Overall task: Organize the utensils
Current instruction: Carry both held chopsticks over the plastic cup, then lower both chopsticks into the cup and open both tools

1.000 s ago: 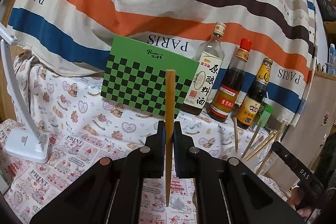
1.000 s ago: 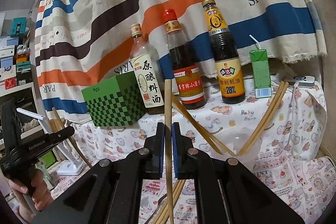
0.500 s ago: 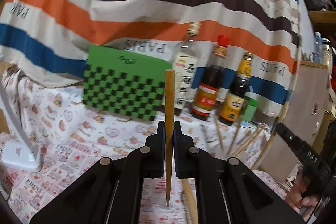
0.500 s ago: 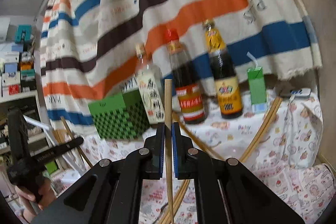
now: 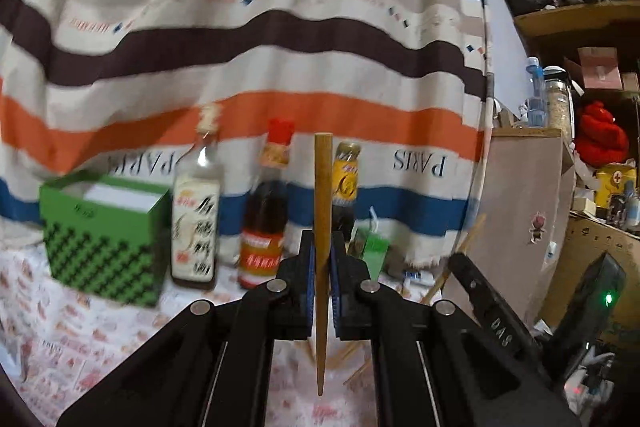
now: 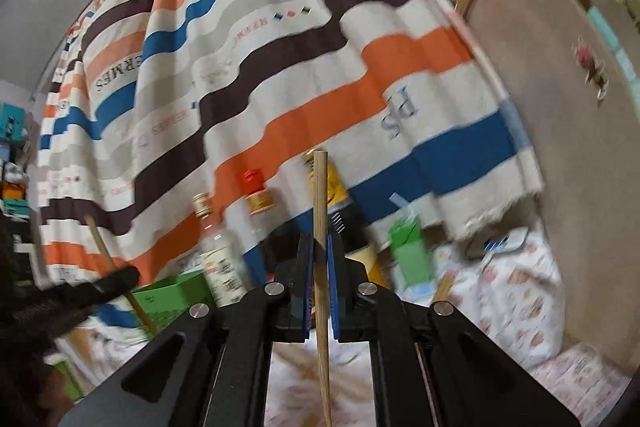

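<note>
L claw [image 5: 320, 291] clamped tight on a dark wooden chopstick [image 5: 322, 195], stick upright, thick end up, thin tip poking below the pads. R claw [image 6: 319, 279] same deal: pinched shut on a lighter wooden chopstick [image 6: 320, 211], upright, slight lean. In R wrist view the L claw shows far left, blurry, w/ its stick angled; in L wrist view the R claw's black body sits lower right.

Behind, on bench w/ printed cloth [image 5: 72, 331]: green checkered box [image 5: 104, 235] at left, then 3 bottles in a row: clear bottle w/ white label [image 5: 196, 211], red-cap dark bottle [image 5: 266, 215], yellow-label bottle [image 5: 346, 179], partly behind the dark stick. Green carton w/ straw [image 5: 374, 251] just right of them. More loose chopsticks [image 5: 352, 351] lie low on the bench between the fingers, blurred. Striped blanket [image 5: 256, 39] hangs as backdrop. Both views motion-blurred.
</note>
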Demonstrator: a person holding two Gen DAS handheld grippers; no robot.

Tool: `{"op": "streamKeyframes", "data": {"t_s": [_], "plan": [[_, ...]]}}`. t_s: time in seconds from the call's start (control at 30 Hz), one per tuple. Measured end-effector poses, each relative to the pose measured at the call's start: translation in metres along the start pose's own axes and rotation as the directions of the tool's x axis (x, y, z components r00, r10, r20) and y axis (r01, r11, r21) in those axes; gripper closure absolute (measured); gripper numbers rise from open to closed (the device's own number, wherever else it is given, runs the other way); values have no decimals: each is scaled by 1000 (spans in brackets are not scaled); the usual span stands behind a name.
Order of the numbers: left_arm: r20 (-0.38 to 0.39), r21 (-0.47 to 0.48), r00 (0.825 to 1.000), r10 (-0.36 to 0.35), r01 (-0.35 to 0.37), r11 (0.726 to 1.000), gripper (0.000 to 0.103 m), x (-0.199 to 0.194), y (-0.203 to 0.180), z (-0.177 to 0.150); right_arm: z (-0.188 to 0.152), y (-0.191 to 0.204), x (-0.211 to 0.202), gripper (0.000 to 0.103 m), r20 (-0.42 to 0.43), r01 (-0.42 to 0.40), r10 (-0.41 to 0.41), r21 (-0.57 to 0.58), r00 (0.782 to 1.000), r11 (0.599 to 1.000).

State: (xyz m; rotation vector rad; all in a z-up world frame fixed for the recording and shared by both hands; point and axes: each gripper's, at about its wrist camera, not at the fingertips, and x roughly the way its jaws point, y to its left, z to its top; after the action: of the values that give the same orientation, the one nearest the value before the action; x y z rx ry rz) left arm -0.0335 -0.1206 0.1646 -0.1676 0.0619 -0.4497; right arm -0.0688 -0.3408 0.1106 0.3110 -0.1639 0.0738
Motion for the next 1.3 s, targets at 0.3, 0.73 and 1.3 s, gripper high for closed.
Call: {"op": "streamKeyframes", "data": {"t_s": [0.3, 0.73, 1.3], "plan": [[-7, 5, 1000, 9, -9, 1000, 97, 67, -26, -15, -2, -23, 26, 96, 82, 130, -131, 17, 988, 991], [-172, 28, 984, 47, -43, 999, 97, 112, -12, -62, -43, -49, 59, 96, -208, 81, -78, 5, 975, 997], [-382, 94, 921, 81, -49, 994, 97, 155, -22, -74, -64, -73, 78, 96, -376, 43, -6, 89, 927, 995]]}}
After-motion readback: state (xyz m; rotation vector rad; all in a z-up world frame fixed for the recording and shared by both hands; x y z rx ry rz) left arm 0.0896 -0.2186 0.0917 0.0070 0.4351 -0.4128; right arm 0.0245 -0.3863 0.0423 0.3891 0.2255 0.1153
